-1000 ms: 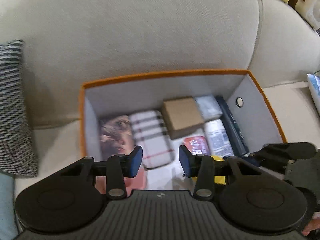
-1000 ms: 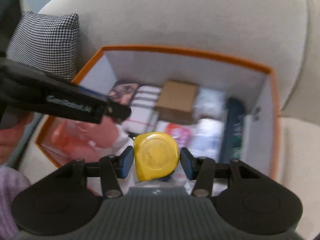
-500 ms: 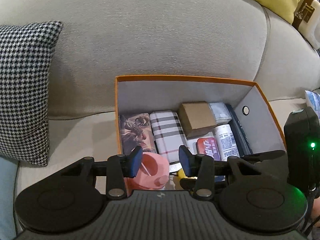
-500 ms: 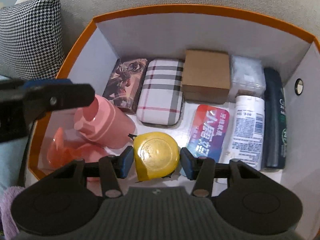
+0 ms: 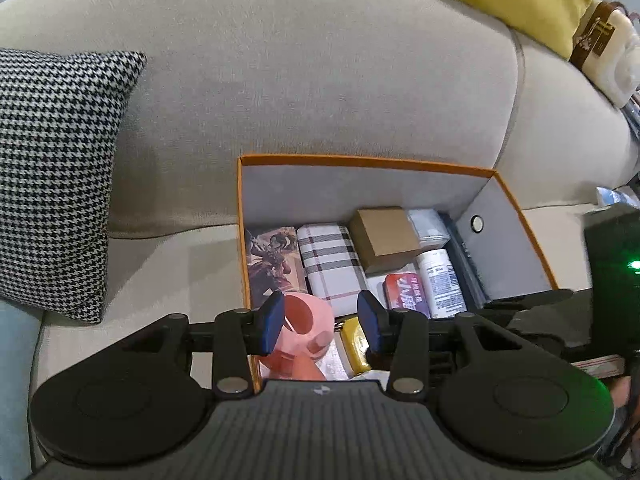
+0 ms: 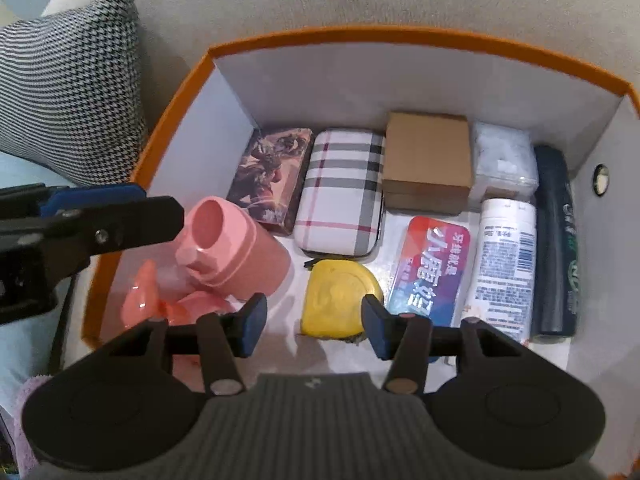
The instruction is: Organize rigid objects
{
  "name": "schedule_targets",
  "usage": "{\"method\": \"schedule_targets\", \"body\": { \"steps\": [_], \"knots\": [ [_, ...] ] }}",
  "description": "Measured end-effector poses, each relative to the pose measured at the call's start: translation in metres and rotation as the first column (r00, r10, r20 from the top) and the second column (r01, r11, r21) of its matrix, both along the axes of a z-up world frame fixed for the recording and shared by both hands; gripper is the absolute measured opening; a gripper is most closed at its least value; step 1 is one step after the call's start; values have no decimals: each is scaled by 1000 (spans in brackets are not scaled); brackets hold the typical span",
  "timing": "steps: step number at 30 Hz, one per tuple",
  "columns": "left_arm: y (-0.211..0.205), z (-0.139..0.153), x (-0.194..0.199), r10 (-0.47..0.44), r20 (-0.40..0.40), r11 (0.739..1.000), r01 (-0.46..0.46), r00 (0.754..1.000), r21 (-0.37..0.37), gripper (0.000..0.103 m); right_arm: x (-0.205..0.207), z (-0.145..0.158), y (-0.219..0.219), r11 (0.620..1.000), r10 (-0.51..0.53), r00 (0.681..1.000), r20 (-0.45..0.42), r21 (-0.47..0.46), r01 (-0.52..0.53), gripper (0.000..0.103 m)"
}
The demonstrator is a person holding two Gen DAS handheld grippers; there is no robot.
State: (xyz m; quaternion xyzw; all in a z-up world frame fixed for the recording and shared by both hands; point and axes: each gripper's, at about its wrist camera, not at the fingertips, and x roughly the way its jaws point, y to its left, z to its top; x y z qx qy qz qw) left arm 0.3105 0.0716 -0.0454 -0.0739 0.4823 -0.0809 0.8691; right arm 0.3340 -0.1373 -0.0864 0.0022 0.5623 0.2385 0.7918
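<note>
An orange-rimmed grey box (image 6: 360,36) (image 5: 360,160) sits on a beige sofa. A yellow tape measure (image 6: 340,300) (image 5: 356,344) lies on the box floor, free between the jaws of my open right gripper (image 6: 314,326). A pink cup (image 6: 232,244) (image 5: 304,324) lies on its side to its left. My left gripper (image 5: 320,322) is open and empty, above the box's near left corner over the pink cup.
In the box lie a picture card box (image 6: 272,176), a plaid case (image 6: 340,192), a brown carton (image 6: 426,160), a red tin (image 6: 428,264), a white bottle (image 6: 504,264) and a dark tube (image 6: 554,240). A houndstooth cushion (image 5: 52,176) leans left.
My right gripper lowered into the box, opened and let go of the yellow tape measure, which now rests on the floor. My left gripper drew back from the box.
</note>
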Motion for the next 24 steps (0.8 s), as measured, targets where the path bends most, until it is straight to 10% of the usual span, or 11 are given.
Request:
{"method": "schedule_targets", "body": {
  "steps": [9,17,24],
  "knots": [
    [-15,50,-55,-1,247,998,-14,969,56,59,-52,73,-37,1000,12,955,298,-21,-6,61],
    [-42,90,-132,-38,512,970,-92,858,225,94,-137,134,-75,998,-50,824,564,59,20,79],
    [-64,100,-185,-48,600,952,-146,799,270,97,-200,156,-83,991,-124,716,687,119,58,99]
  ]
}}
